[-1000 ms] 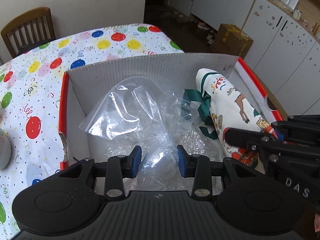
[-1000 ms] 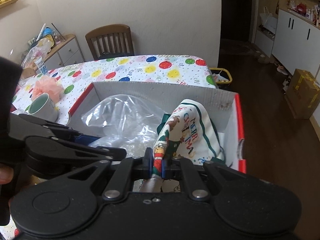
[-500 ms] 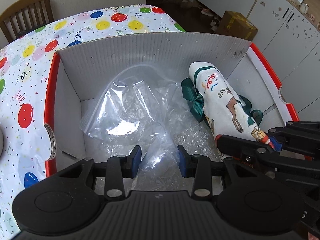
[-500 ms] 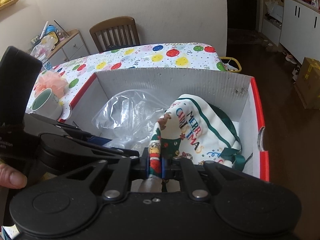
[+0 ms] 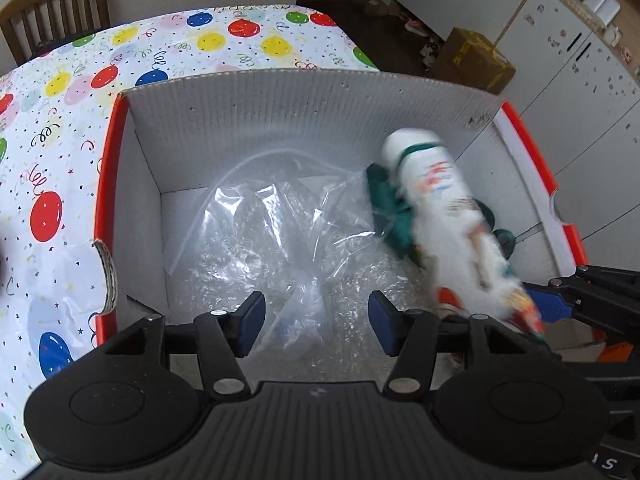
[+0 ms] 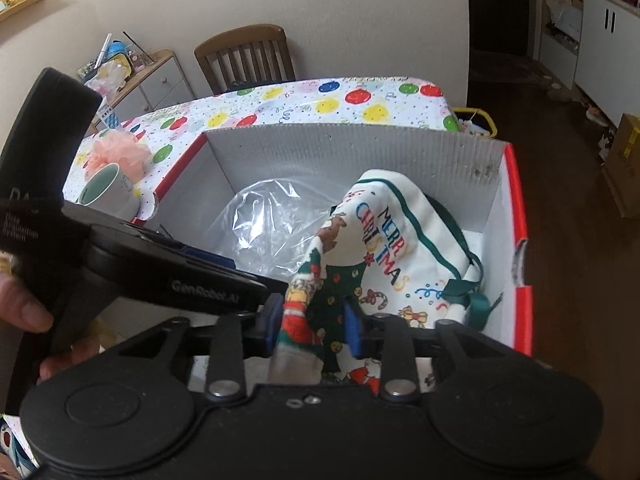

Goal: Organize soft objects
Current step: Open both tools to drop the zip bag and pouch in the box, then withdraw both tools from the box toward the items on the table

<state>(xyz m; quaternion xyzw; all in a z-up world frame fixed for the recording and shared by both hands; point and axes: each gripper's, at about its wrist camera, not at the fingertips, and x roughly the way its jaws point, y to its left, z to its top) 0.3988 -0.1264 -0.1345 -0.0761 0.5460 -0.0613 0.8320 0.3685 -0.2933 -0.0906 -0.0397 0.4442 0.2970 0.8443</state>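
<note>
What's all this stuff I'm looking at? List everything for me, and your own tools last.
Box: one, white inside with red rim, on the table.
Plastic bag: one, clear, lying inside the box, left part.
Christmas cloth bag: one, white with green trim and ribbon, inside the box, right part.
Tablecloth: one, white with coloured balloons, covering the table.
Mug: one, white, on the table left of the box.
Bath pouf: one, pink, behind the mug.
Chair: one, brown wood, beyond the table.
Left gripper: black with blue pads, jaws opening, plastic bag between them.
Right gripper: same kind, jaws opening, cloth bag between them.
</note>
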